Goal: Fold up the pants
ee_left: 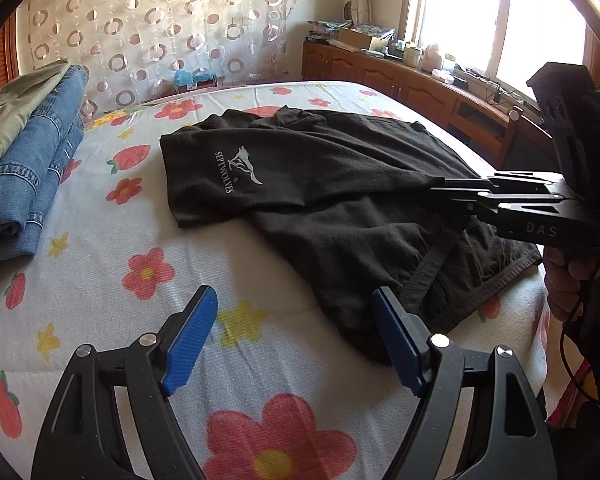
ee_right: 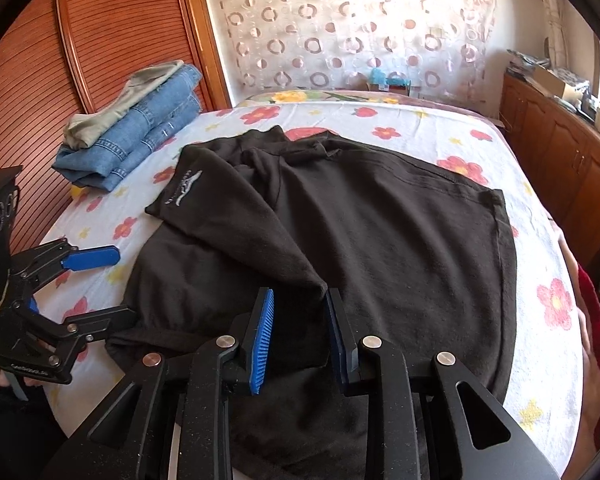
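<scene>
Black pants (ee_left: 340, 208) with a white wolf logo (ee_left: 236, 168) lie spread on the flowered bedsheet (ee_left: 112, 288). One leg is folded across the rest, and its end rises in a ridge to my right gripper (ee_left: 436, 190). In the right wrist view that fold (ee_right: 292, 248) peaks between the blue pads (ee_right: 262, 328) of the right gripper (ee_right: 300, 304), which is shut on it. My left gripper (ee_left: 294, 296) hangs open over the sheet with nothing between its fingers, its right finger beside the waistband edge. In the right wrist view the left gripper (ee_right: 118, 286) stands at the pants' (ee_right: 400, 240) left edge.
A stack of folded jeans (ee_left: 32, 168) and a beige garment sits at the bed's far left corner, seen also as the jeans stack (ee_right: 140, 136). A wooden cabinet (ee_left: 400, 80) with clutter runs along the right under the window. A slatted wooden door (ee_right: 60, 60) stands left. A person's hand (ee_left: 568, 276) holds the right gripper.
</scene>
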Motion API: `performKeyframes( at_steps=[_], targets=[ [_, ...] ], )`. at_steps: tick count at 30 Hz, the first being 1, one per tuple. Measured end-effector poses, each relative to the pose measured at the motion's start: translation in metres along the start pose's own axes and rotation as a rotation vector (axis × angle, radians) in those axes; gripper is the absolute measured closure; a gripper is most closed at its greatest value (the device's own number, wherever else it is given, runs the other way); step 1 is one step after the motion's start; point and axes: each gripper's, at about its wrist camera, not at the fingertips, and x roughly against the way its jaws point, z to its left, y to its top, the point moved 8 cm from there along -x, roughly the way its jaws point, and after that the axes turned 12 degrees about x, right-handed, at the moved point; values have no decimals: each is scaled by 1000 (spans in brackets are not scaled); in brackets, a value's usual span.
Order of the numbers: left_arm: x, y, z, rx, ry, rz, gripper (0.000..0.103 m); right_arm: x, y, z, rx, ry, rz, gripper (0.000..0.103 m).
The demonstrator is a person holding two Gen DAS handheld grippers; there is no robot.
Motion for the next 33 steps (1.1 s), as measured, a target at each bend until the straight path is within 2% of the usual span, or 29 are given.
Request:
performKeyframes(
  at_steps=[2,4,7,12,17,22,33],
  targets=[
    [0,0,0,1,-1,0,23,-5,-1,-3,-10,-2,13,82],
    [0,0,0,1,-1,-1,23,-5,0,-3,-12,-3,16,91],
    [0,0,0,0,1,0,23,-1,2,-3,-7,-2,4,96],
    [4,3,4,24,19,-14,23,28,14,11,17,-3,-101,98],
    [19,12,0,27,10,-63,23,63,22,24,43,-24,-183,98],
    [29,17,-6,21,-9,-92,23,82,18,30,62,-45,-217,98],
    [29,17,-15,-1,-29,-96,23,120,9,28,60,-100,-268,98]
  ],
)
